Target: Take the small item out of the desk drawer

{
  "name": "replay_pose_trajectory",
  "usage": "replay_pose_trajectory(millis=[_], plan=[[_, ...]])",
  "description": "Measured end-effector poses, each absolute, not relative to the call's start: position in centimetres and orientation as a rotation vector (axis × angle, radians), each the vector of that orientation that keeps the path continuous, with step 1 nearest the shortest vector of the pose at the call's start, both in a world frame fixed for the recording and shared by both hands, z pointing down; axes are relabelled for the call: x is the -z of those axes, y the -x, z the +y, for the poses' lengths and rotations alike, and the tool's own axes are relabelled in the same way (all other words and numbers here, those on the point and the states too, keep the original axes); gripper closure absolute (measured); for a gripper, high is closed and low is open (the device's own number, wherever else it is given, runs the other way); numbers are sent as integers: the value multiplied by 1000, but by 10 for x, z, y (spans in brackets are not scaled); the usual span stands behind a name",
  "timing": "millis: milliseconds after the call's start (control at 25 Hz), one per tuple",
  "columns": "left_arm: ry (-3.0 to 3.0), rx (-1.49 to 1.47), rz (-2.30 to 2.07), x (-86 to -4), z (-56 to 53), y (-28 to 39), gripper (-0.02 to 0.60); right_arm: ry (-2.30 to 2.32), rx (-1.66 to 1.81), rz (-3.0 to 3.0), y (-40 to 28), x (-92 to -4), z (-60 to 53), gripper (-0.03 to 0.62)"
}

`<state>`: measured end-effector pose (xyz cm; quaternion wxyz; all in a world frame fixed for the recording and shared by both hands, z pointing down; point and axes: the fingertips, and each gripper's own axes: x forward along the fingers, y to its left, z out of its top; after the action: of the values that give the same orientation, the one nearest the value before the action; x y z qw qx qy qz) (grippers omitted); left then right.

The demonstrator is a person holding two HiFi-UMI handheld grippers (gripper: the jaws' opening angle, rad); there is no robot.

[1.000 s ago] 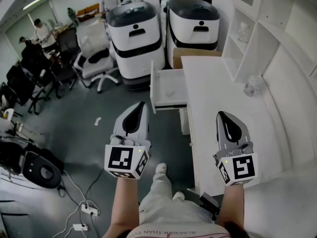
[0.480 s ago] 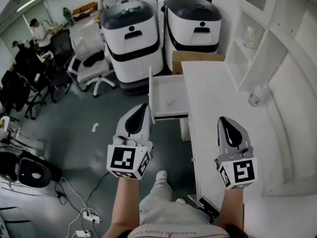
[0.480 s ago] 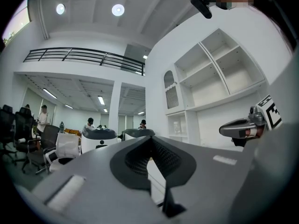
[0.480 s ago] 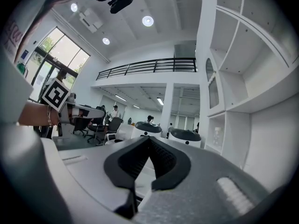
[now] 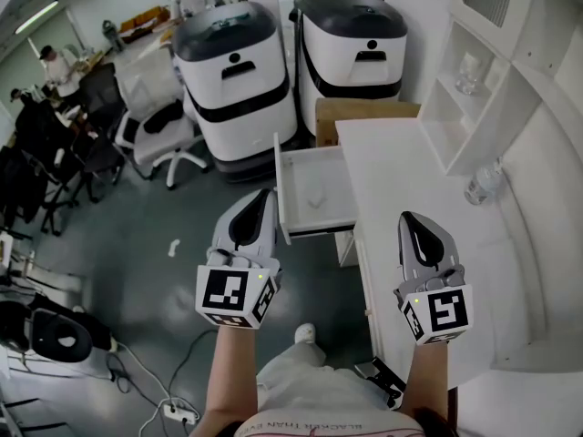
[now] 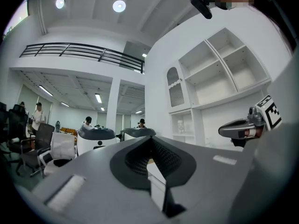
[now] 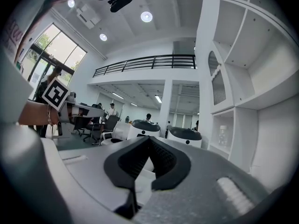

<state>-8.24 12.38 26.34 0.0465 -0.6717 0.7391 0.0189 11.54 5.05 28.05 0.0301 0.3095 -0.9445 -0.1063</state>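
Far left of the drawer (image 5: 330, 182) stands an office chair (image 5: 157, 121). Behind the drawer are two white machines (image 5: 239, 80) w/ dark tops.

My left forearm (image 5: 228, 371) reaches straight fwd, wrist flat, its marker cube (image 5: 235, 296) facing up. The left gripper (image 5: 261, 197) is level above the floor (image 5: 155, 235), its tip just left of the drawer's front panel. Can't tell if it touches the panel. Its jaws are pressed together w/ nothing between them.

The drawer is pulled out from the left side of the desk (image 5: 401, 171), top open. About mid-drawer, on its bottom, lies the small item (image 5: 315, 202). It's a faint grey mark, too small to tell what it is.

Right of the drawer, my right gripper (image 5: 409, 222) hangs over the desk top near the desk's front edge, well apart from the drawer. The right forearm (image 5: 426, 376) also runs straight fwd, parallel w/ the left, cube up, gripper level. Its jaws are closed tip to tip and empty.

Behind and right of the drawer, a cardboard box (image 5: 364, 115) sits against the desk's far end. Farther right are a white shelf unit (image 5: 455, 126) and a clear bottle (image 5: 483, 185) on the desk.
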Motion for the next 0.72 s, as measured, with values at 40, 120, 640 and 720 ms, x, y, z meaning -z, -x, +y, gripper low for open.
replay_pose_trajectory(millis=[40, 120, 640, 720], plan=[[2056, -57, 2251, -263, 120, 88, 571, -963, 327, -2909, -110, -280, 47, 591], [2067, -59, 2237, -261, 112, 99, 571, -984, 330, -2902, -101, -278, 40, 591], [2139, -94, 2171, -266, 75, 140, 571, -1095, 361, -2836, -64, -275, 11, 591], [2143, -97, 2169, -267, 71, 143, 571, -1104, 358, -2836, -62, -274, 8, 591]])
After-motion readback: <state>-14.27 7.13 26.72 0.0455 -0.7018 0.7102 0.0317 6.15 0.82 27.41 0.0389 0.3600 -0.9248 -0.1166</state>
